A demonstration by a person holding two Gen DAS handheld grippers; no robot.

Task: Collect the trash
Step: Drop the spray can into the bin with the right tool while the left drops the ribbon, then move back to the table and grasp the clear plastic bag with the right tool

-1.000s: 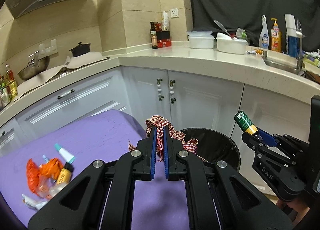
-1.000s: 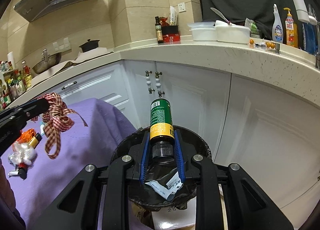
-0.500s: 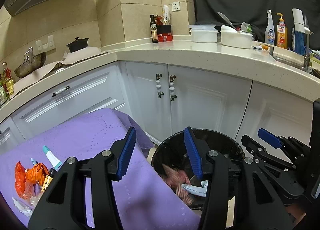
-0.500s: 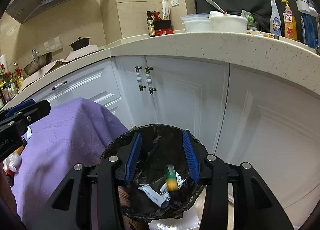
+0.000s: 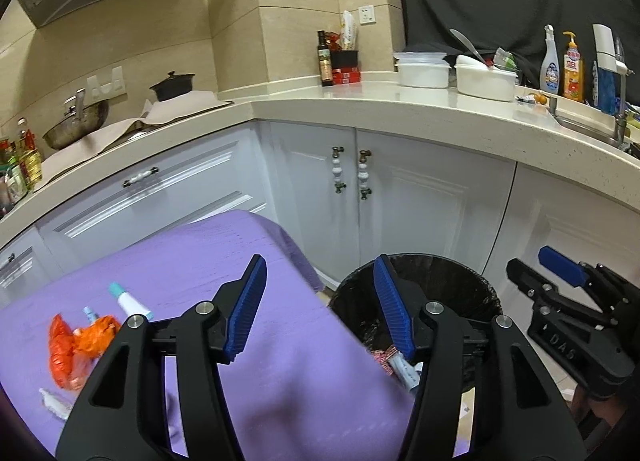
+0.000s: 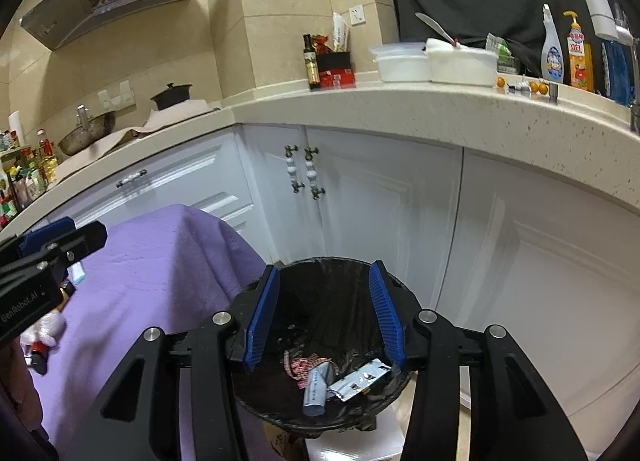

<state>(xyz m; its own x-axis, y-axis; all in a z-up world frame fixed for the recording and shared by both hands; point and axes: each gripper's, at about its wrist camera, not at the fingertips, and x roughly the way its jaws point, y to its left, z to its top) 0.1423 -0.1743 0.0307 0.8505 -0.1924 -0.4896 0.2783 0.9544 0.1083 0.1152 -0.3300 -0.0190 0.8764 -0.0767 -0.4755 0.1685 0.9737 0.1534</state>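
Note:
A black-lined trash bin (image 6: 332, 301) stands on the floor beside the purple-covered table (image 5: 192, 261). In it lie a red-checked ribbon (image 6: 302, 365), a grey tube (image 6: 316, 385) and a foil blister pack (image 6: 356, 379). My right gripper (image 6: 325, 267) hovers over the bin, jaws opening, nothing between them. My left gripper (image 5: 320, 261) hangs over the table's edge next to the bin (image 5: 460, 285), its jaws also opening and empty. On the cloth at the left lie an orange wrapper (image 5: 76, 345), a white tube with a teal cap (image 5: 130, 301) and a clear sachet (image 5: 54, 409).
White cabinet doors (image 5: 400, 201) and a speckled countertop (image 5: 400, 109) curve behind the bin. White tubs (image 5: 424, 69), spray and soap bottles (image 5: 560, 65) and a wok (image 5: 76, 121) sit on the counter. A white box (image 6: 360, 441) lies under the bin.
The left gripper let go of the checked ribbon and the right one of the green bottle; both fell into the bin. Both sets of jaws went from shut to wide apart.

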